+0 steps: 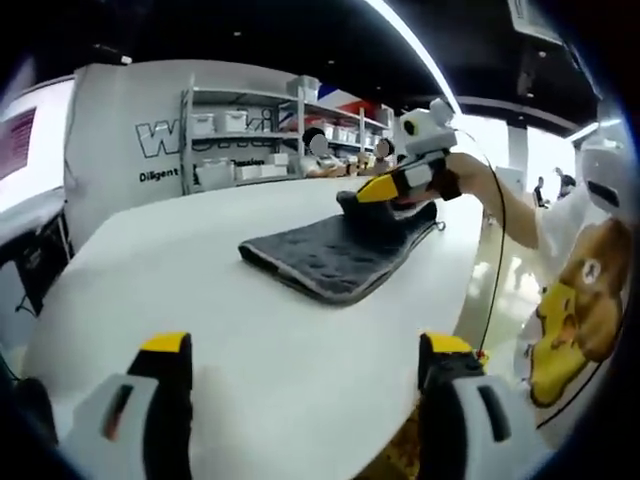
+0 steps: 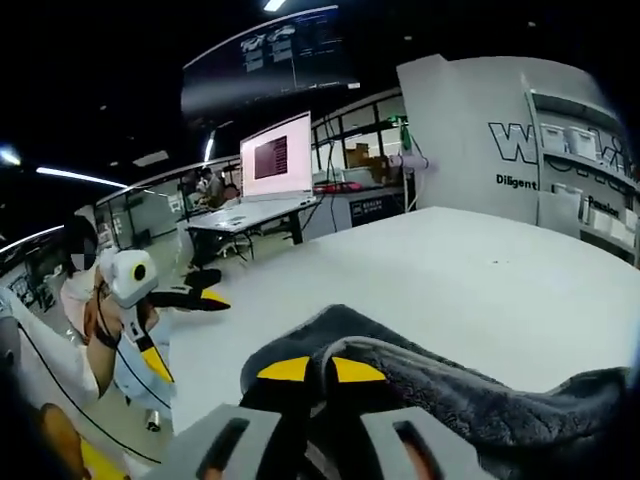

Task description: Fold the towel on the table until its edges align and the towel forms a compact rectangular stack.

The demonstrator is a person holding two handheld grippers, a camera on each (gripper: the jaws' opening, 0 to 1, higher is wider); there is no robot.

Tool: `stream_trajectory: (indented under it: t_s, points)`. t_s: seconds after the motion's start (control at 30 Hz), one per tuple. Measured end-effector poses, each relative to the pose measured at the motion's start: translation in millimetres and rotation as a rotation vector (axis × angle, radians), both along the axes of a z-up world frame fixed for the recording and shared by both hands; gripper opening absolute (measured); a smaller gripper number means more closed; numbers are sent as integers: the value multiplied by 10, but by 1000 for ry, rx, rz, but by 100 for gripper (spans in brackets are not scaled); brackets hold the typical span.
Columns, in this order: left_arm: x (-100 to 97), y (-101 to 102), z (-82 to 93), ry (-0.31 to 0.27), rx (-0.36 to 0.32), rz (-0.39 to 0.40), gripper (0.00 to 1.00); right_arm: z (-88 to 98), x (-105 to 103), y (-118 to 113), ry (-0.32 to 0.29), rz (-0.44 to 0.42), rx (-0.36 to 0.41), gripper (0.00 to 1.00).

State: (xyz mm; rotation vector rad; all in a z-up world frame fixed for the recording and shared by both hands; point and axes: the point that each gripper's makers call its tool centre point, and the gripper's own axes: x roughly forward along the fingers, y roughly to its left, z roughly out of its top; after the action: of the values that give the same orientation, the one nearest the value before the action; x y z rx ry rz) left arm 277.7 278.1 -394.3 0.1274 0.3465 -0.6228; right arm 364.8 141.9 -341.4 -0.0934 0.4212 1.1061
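1. Left gripper view: my left gripper [image 1: 300, 390] hangs over the near edge of the bench [image 1: 200, 280], jaws spread wide and holding nothing. The towel [image 1: 335, 255] lies partly folded toward the bench's far right side, a dark grey slab with one end lifted.
2. Same view: my right gripper [image 1: 385, 190] sits at that lifted far end, apparently clamped on the cloth.
3. Right gripper view: the right gripper's [image 2: 310, 372] jaws are closed on a bunched towel [image 2: 450, 395] edge, yellow tips nearly meeting around the fold. The left gripper [image 2: 190, 298] floats off the bench's side, well apart from the cloth.
4. My judgement: I should carry the pinched edge low across to the opposite edge, keeping tension even so the layer lands flat.
5. I'd bring the idle left gripper in to pin the near corner; otherwise the stack may slide or skew.
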Motion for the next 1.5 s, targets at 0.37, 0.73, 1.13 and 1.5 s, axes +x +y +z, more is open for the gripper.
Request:
stream_trajectory:
  t_s: [0.37,0.73,1.13,1.5]
  points:
    - [-9,25,-30,9,-5,11,98,68,-148,387,-2,81,10,6]
    - [-29,38,-31,10,-13,19,98,-79,-206,700,-8,128,-42,6]
    - [-24,20,-52,16,-21,21,98,-127,-240,810,3,143,-41,6]
    - [-20,4,-49,17,-24,18,98,-470,-332,965,21,185,-138,5]
